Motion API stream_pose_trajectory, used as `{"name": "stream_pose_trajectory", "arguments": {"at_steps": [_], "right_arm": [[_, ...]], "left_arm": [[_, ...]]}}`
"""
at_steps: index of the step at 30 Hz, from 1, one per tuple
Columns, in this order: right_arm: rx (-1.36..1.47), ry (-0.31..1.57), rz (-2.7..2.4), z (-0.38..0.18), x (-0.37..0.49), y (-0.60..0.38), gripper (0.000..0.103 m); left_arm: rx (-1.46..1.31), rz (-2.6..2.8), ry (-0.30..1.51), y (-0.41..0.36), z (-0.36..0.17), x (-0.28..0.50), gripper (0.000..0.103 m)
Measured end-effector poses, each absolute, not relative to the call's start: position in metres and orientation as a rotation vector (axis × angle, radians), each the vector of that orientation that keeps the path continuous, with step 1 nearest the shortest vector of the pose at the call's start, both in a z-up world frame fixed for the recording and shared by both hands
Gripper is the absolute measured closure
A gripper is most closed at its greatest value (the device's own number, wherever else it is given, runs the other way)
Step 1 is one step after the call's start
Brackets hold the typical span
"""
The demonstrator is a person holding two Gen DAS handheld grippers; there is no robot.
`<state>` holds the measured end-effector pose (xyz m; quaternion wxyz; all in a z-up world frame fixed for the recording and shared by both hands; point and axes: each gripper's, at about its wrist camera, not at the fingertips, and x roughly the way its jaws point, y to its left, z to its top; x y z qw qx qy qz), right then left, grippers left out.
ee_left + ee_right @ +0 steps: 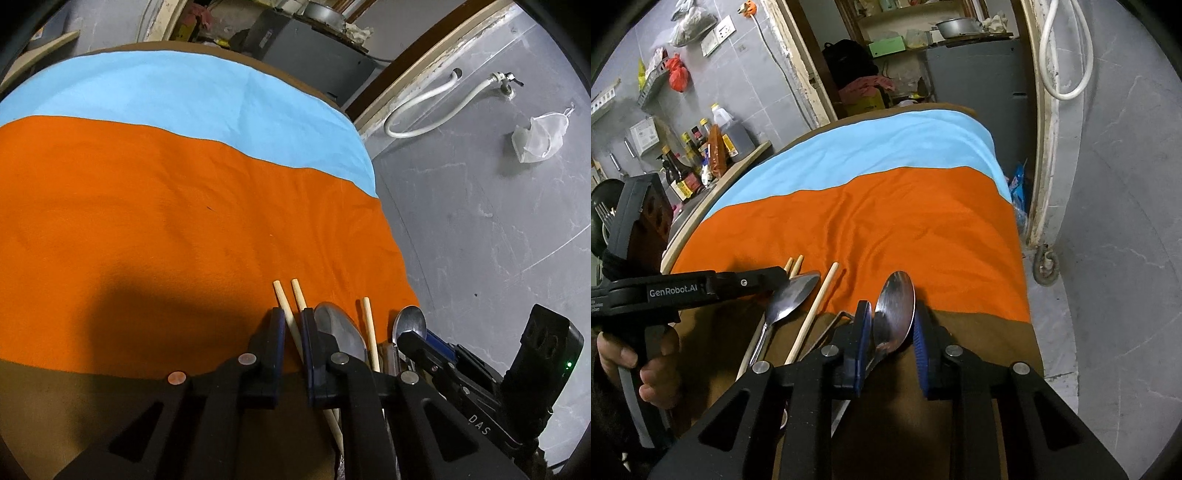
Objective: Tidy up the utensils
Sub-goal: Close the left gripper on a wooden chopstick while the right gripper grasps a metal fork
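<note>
Chopsticks (291, 325) pinched in left tool (291, 332), lower ends hidden, right tool (888, 325) gripping spoon (894, 310), handle hidden.

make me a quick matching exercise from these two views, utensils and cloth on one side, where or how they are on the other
Things:
1. pair of chopsticks
2. large spoon
3. single chopstick
4. blue cloth band

States:
a. far end of the table
b. between the right tool's fingers
c. lying loose between the two spoons
d. between the left tool's fingers

Pairs: 1-d, 2-b, 3-c, 4-a
</note>
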<state>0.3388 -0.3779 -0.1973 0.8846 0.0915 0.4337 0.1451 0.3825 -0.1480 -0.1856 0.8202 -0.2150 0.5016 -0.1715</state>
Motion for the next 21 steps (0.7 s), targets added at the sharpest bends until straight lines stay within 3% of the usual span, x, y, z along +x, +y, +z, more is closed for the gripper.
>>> {"name": "stream_pose_trajectory", "arguments": {"at_steps": [15,18,20,21], "right_arm": [[0.231,0.946,0.364,-0.202,0.353,-0.382,0.083],[0.249,0.958,0.368,-0.202,0.356,-0.384,0.083],[0.258,0.963,0.370,-0.202,0.357,-0.385,0.098],[0.264,0.963,0.367,-0.200,0.356,-0.385,0.098]], "left_arm": [[-0.438,-0.402,1.125,-0.154,-0.186,0.390,0.092],[-0.444,-0.385,1.120,-0.153,-0.187,0.386,0.097],[-0.449,-0.380,1.114,-0.149,-0.185,0.380,0.098],[-0.444,-0.375,1.106,-0.148,-0.183,0.376,0.098]]}}
